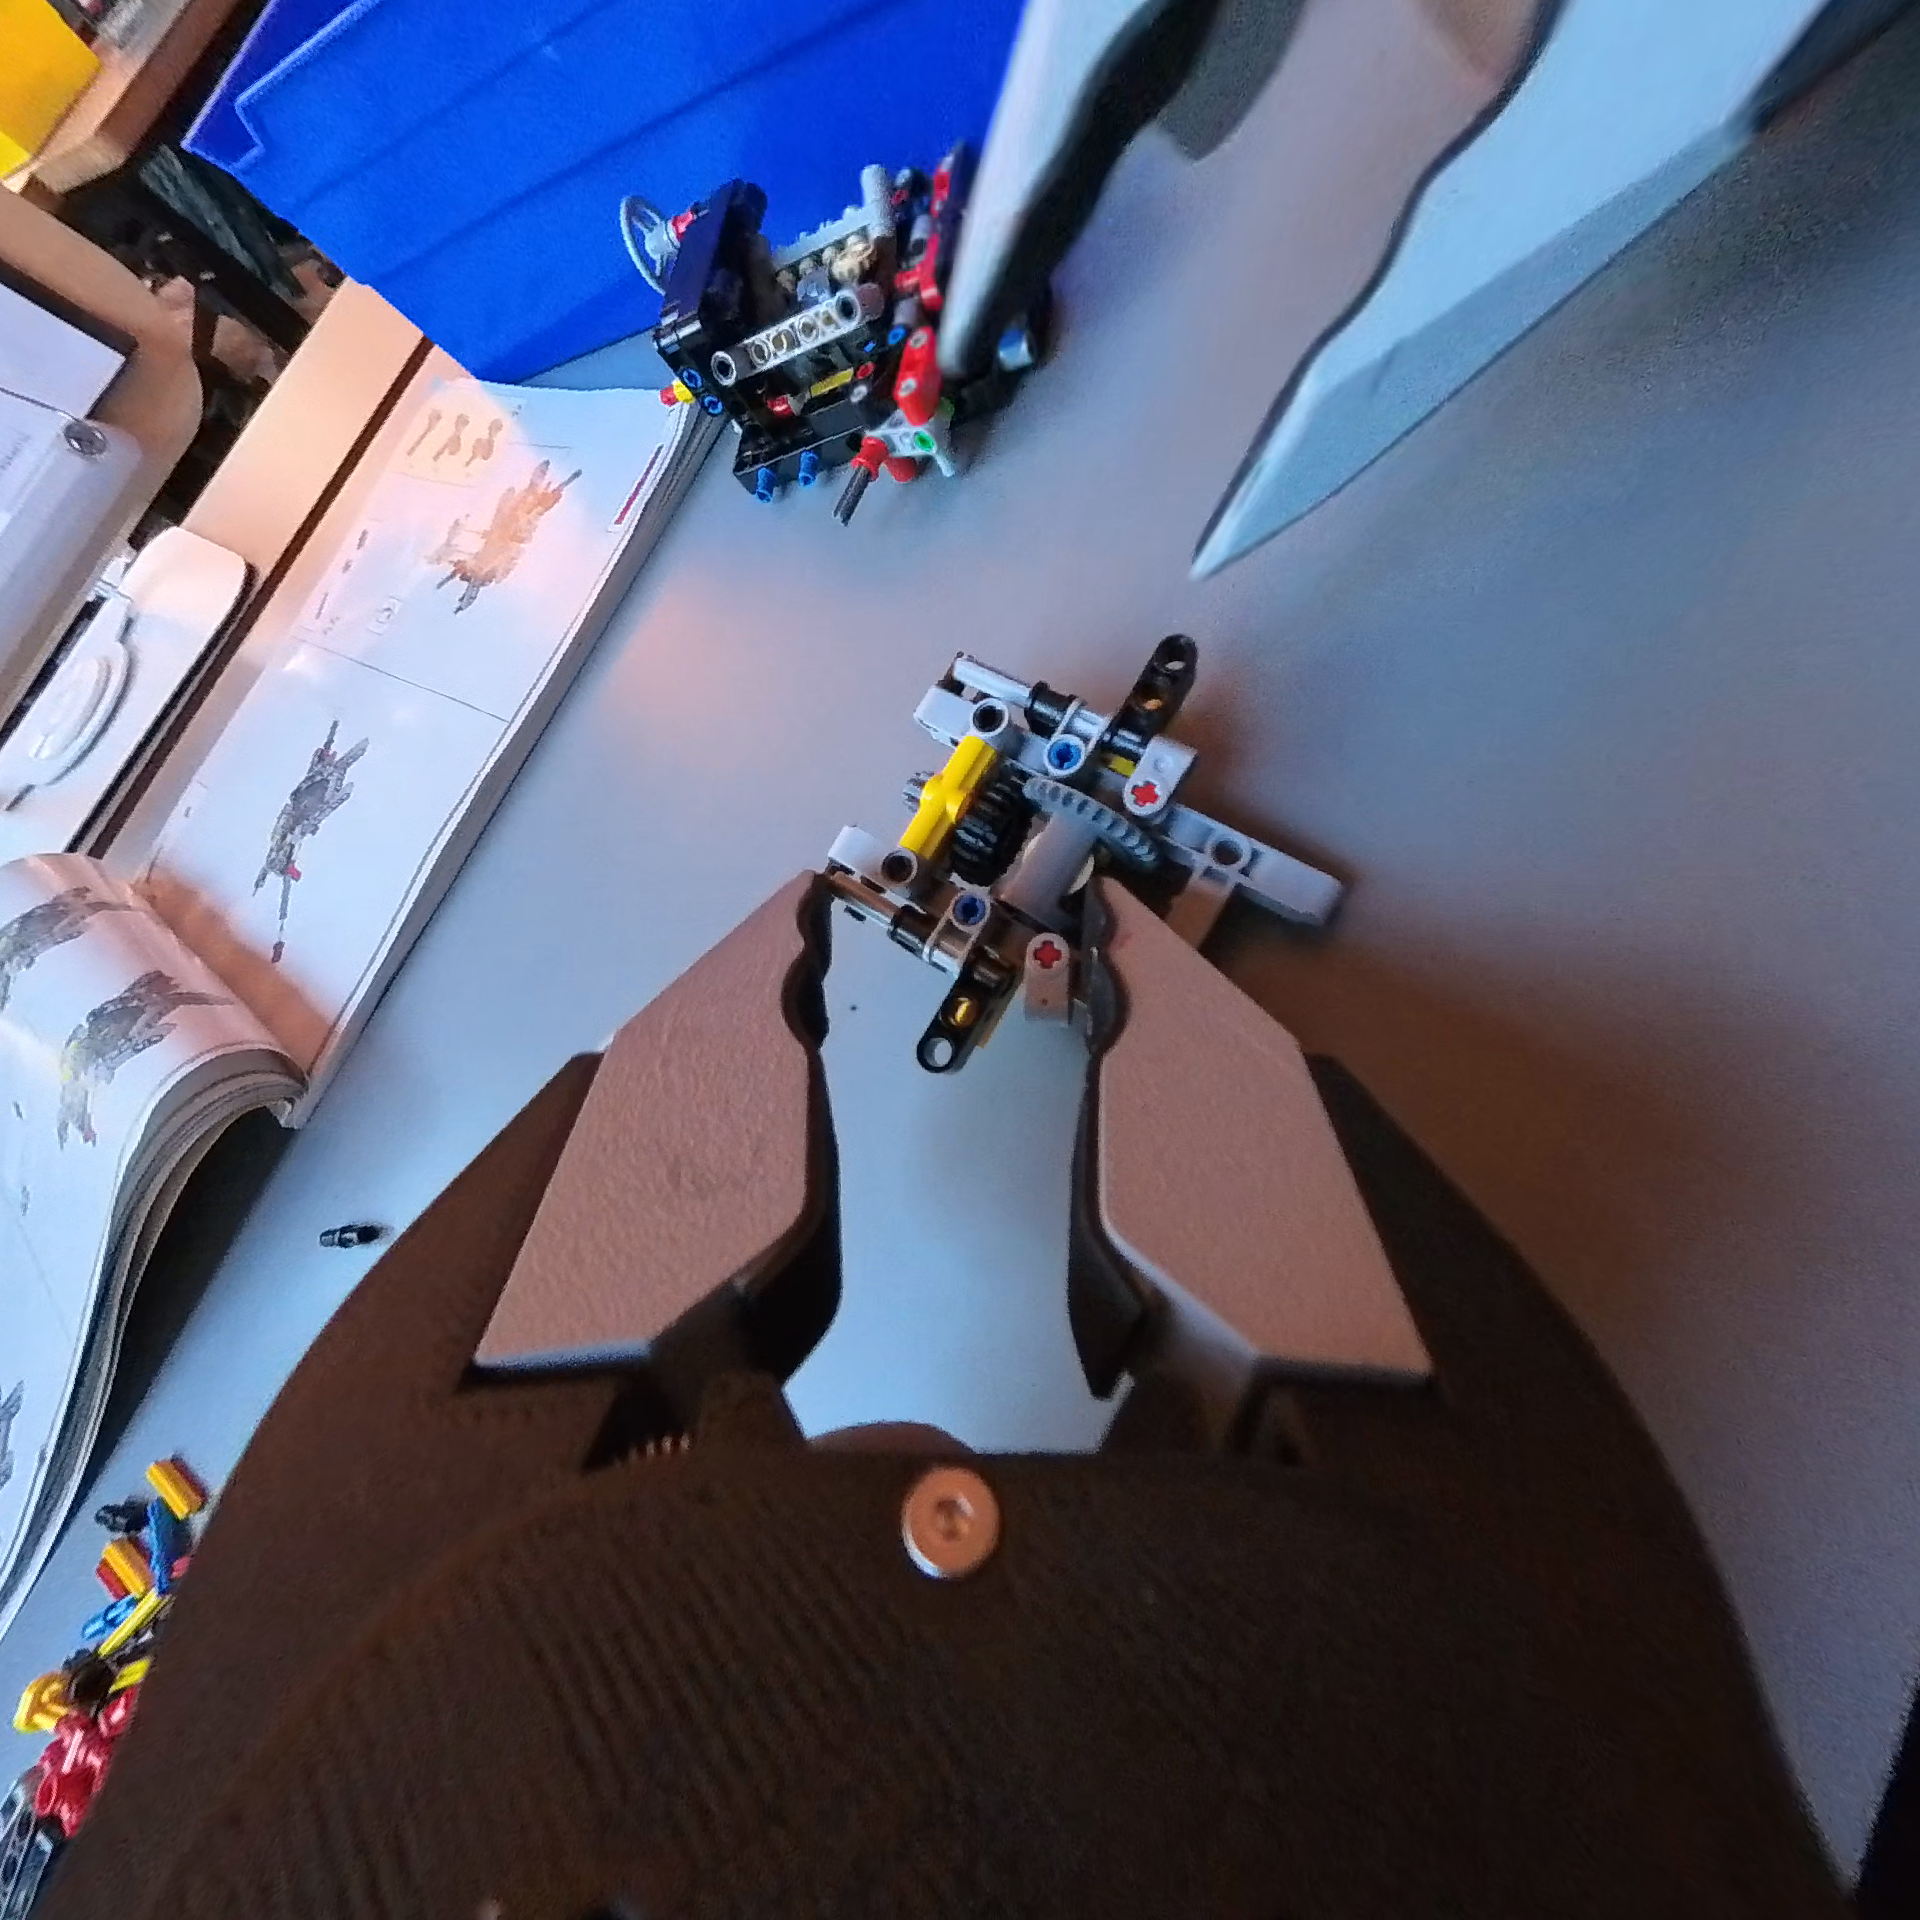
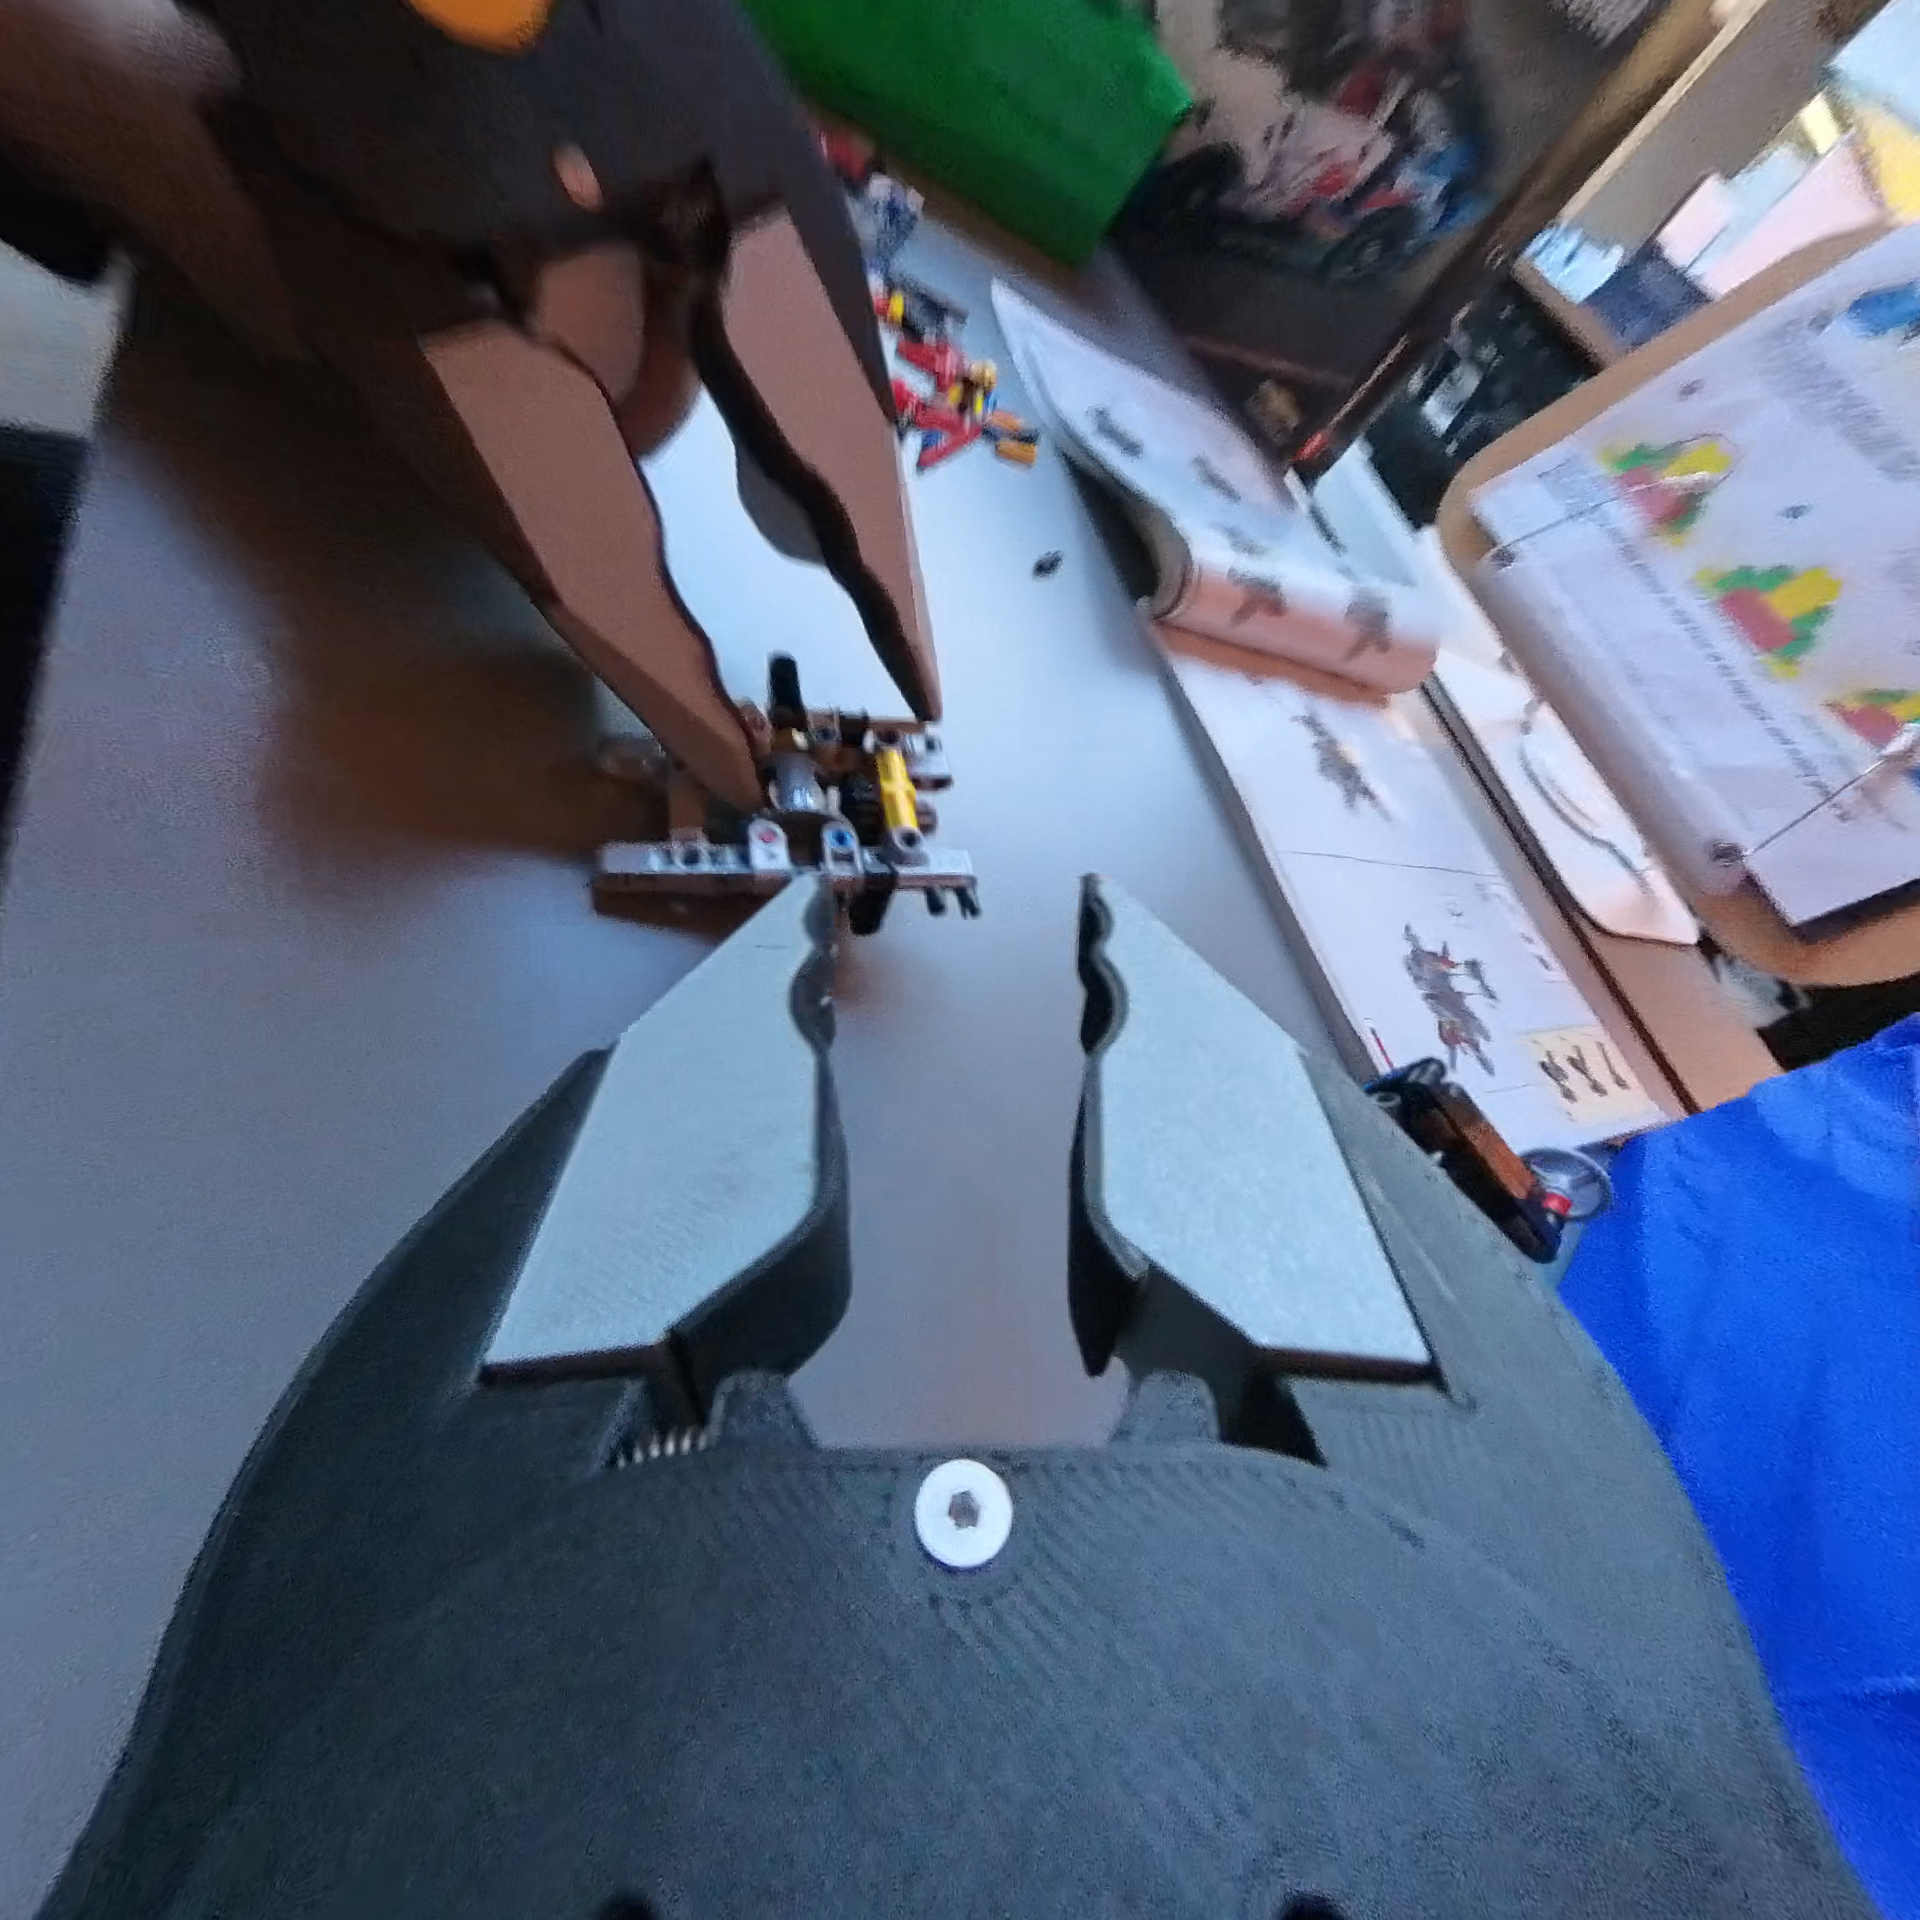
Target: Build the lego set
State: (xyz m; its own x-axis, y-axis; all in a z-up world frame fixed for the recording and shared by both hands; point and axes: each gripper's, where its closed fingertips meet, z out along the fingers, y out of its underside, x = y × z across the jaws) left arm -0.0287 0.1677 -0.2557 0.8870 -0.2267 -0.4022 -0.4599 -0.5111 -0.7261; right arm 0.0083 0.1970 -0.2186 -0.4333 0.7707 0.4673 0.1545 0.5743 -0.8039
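Note:
A small grey brick assembly [image 1: 1049, 821] with a yellow connector, black gears and black links lies on the grey table [image 1: 1558, 935]. My left gripper [image 1: 958, 889] is shut on its near end, one fingertip against each side. The right wrist view shows the same: my left gripper [image 2: 840, 750] reaches down onto the assembly [image 2: 821, 821], with both tips touching it. My right gripper [image 2: 948, 894] is open with nothing between its pads. Its left fingertip [image 2: 805, 904] is right beside the assembly's long grey beam. In the left wrist view the right gripper [image 1: 1086, 457] hangs blurred above and behind the assembly.
A second, mostly black assembly [image 1: 810, 343] stands farther back by a blue bin [image 1: 582, 156]. An open instruction book [image 1: 395, 675] lies at the left. There are loose coloured pieces [image 1: 104, 1621] and a single black pin [image 1: 348, 1234]. A green object [image 2: 987, 104] and a dark box [image 2: 1351, 208] are at the far end. There is about 7 cm between the tips of the two grippers.

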